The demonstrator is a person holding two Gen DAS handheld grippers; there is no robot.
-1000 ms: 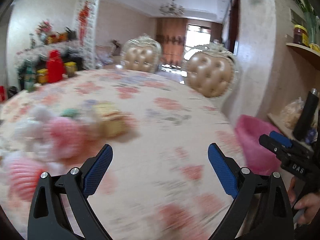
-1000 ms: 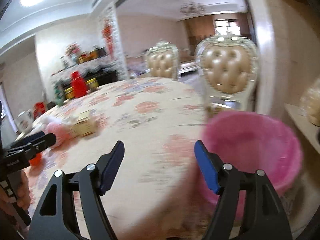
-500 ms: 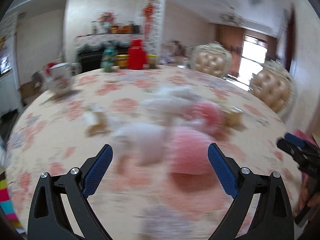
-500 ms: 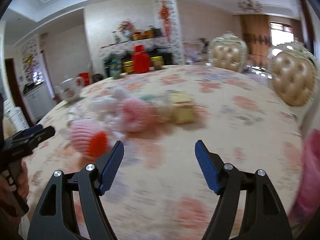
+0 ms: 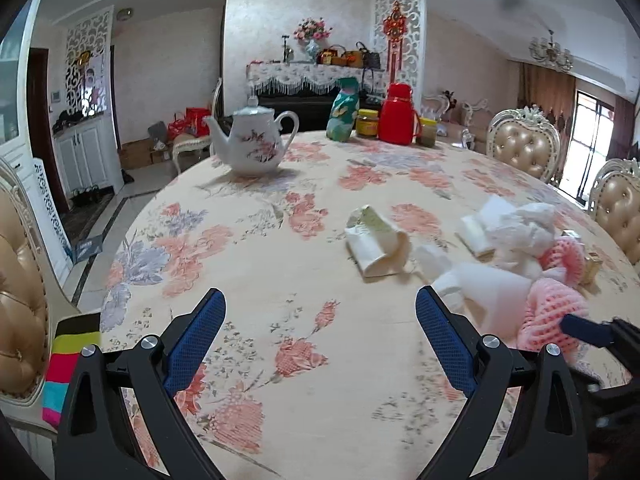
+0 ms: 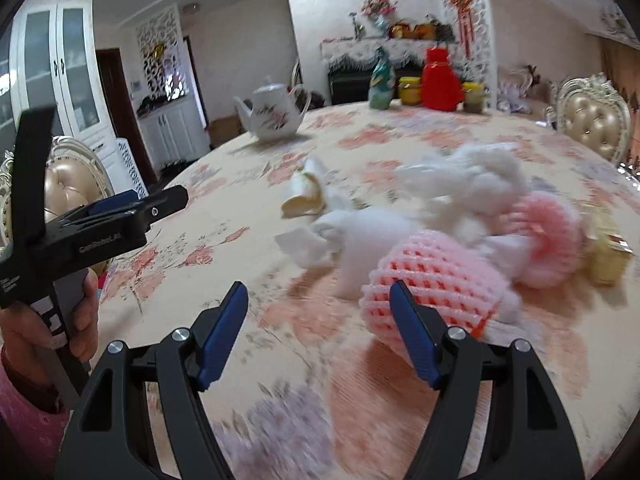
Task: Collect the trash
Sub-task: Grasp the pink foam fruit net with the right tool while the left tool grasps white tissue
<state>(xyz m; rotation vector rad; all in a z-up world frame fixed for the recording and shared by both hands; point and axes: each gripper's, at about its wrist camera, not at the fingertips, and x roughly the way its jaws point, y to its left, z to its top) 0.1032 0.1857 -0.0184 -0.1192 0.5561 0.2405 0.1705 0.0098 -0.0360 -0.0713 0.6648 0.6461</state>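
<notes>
- Containers first: a crushed paper cup (image 5: pixel 378 246) lies on its side ahead of the left gripper (image 5: pixel 320 336), mouth toward the viewer, and nothing shows inside it.
- Beyond it, at the table's far edge, stand a white teapot (image 5: pixel 254 142) with its lid on, a red flask (image 5: pixel 397 114), a teal bag (image 5: pixel 343 111) and two yellow-lidded jars (image 5: pixel 367 123) (contents too small to read).
- Trash sits in one loose pile: crumpled white tissues (image 6: pixel 460 176), two pink foam fruit nets (image 6: pixel 434 280) and a small yellowish box (image 6: pixel 608 258), all touching or just beside one another.
- From the left gripper the pile lies ahead and to the right; from the right gripper (image 6: pixel 320 330) it lies just ahead, with the nearer pink net directly past the right-hand blue pad.
- Left gripper: jaws spread wide over bare cloth, nothing between them.
- Right gripper: jaws likewise spread, nothing pinched (the net lies beyond the pad, whether it touches I cannot tell).
- A hand (image 6: pixel 52 320) in a pink sleeve grips the left tool's handle, seen at the left of the right wrist view.
- Surface: a round table (image 5: pixel 248 280) under a cream cloth with pink and lilac flowers.
- Room: tufted gold chairs (image 5: pixel 522 148) ring the table, a lace-draped sideboard (image 5: pixel 308 76) with flowers and baskets stands behind, a red knot ornament (image 5: pixel 395 28) hangs on a fretwork panel, and a chandelier (image 5: pixel 550 50) hangs to the right.
</notes>
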